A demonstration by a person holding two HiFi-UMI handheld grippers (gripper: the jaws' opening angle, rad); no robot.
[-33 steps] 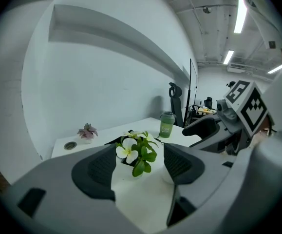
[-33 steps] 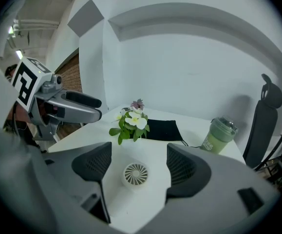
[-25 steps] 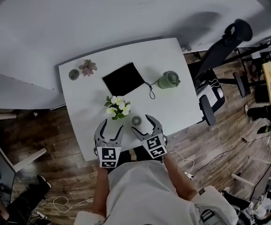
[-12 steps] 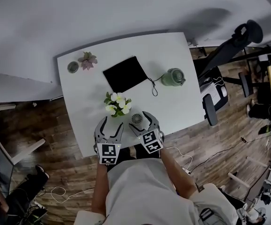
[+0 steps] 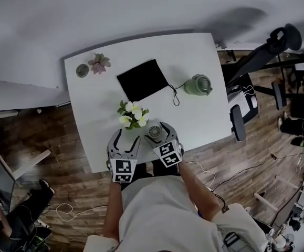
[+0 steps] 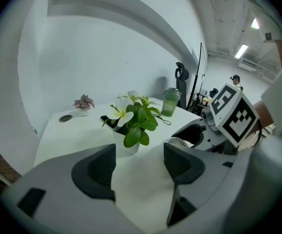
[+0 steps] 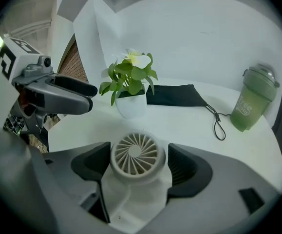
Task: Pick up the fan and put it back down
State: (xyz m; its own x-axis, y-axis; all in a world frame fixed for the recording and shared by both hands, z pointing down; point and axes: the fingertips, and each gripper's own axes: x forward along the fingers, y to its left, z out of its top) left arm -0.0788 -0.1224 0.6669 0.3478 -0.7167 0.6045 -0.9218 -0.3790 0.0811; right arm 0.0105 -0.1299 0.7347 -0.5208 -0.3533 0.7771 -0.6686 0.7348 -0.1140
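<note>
Fan (image 7: pixel 137 152) sits on table (image 5: pixel 204 119) near the front edge, just beside plant (image 5: pixel 132 115). Right gripper (image 7: pixel 139 162) is unclenched, its jaws spread around the fan. Only the right gripper view shows how close the pads are; in the head view the fan merely sits between the fingers. Left gripper (image 6: pixel 140 160) is released with bare tabletop between its jaws.

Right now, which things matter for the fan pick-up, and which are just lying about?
In the job: fan, standing between the open jaws of the right gripper.

Lying about: flower pot, black pouch, green cup, small pink plant, round dish; left gripper, open, holding nothing.
</note>
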